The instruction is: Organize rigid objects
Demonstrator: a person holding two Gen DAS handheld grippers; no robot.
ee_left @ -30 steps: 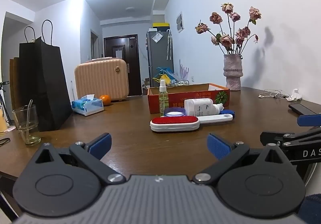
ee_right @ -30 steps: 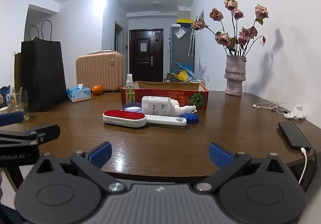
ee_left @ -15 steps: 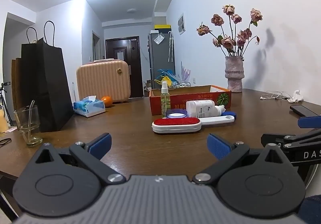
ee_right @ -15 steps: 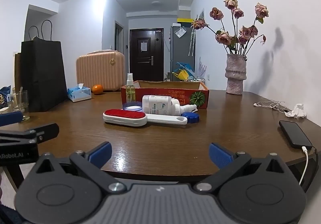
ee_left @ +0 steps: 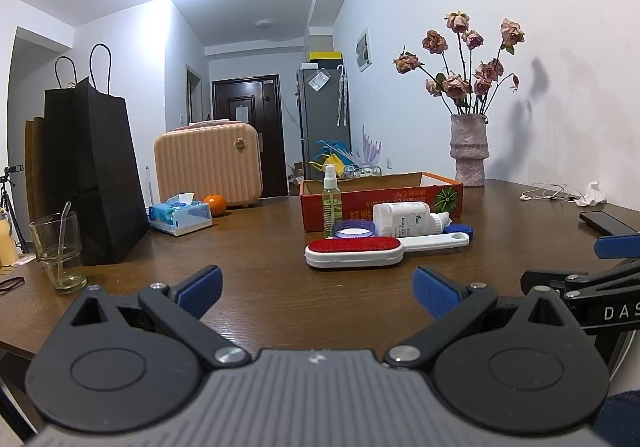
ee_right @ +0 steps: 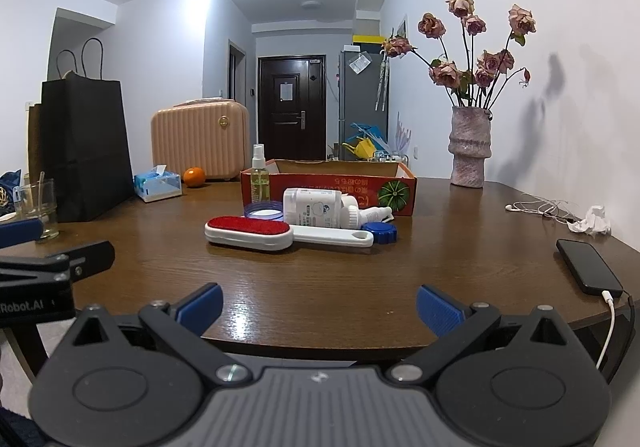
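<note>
Lint brush (ee_left: 354, 251) on table, well ahead of both spread, empty tongs (ee_left: 316, 289) (ee_right: 319, 303).

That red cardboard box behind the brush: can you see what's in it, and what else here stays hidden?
- Red box interior: both views look low, and its front wall hides the contents.
- White bottle label: print too small in both views.
- Black paper bag contents: hidden by its sides.
- Small blue item: partly hidden behind the brush handle.

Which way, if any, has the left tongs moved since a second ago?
Yes: slightly forward, toward the brush, which now looks a little nearer and lower than before; the tongs remain open.
</note>
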